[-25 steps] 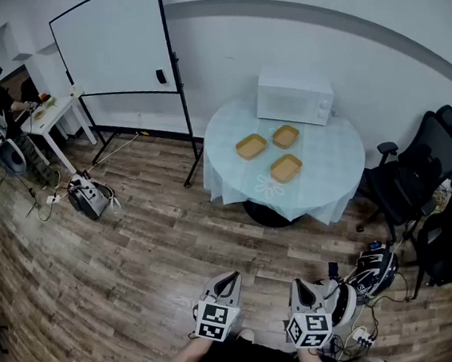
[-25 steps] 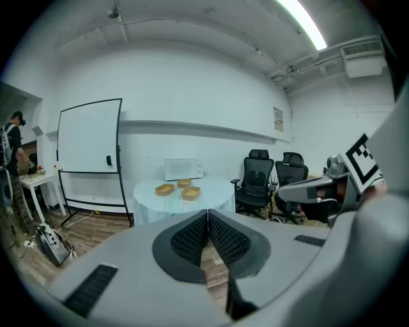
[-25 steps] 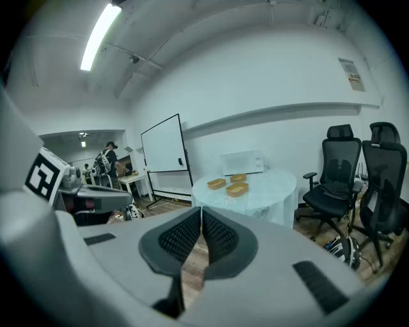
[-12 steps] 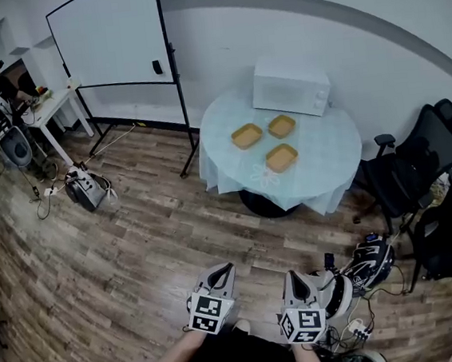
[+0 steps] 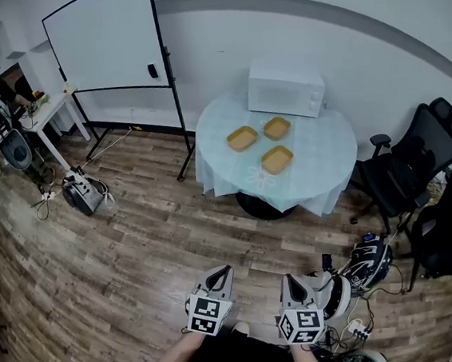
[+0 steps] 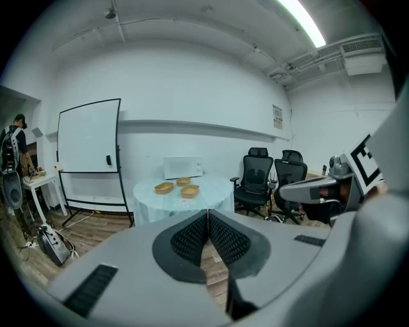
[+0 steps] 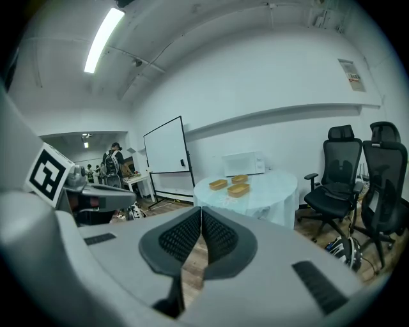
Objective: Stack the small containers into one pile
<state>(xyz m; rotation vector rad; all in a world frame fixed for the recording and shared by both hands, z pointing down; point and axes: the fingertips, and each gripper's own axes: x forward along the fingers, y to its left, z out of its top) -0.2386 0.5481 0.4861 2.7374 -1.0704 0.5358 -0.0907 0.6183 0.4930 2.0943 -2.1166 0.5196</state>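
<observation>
Three small containers (image 5: 242,139) lie on the round table (image 5: 325,170) in front of the microwave (image 5: 284,87) (each on its own, near the others but not touching). The left gripper (image 5: 218,273) and the right gripper (image 5: 291,282) hang low over the wooden floor (image 5: 137,250), well apart from the table, each with its jaws pressed together on nothing.

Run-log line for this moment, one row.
left gripper: shut, empty | right gripper: shut, empty | three containers: apart on table, unstacked | stage: not started, grippers far from table
</observation>
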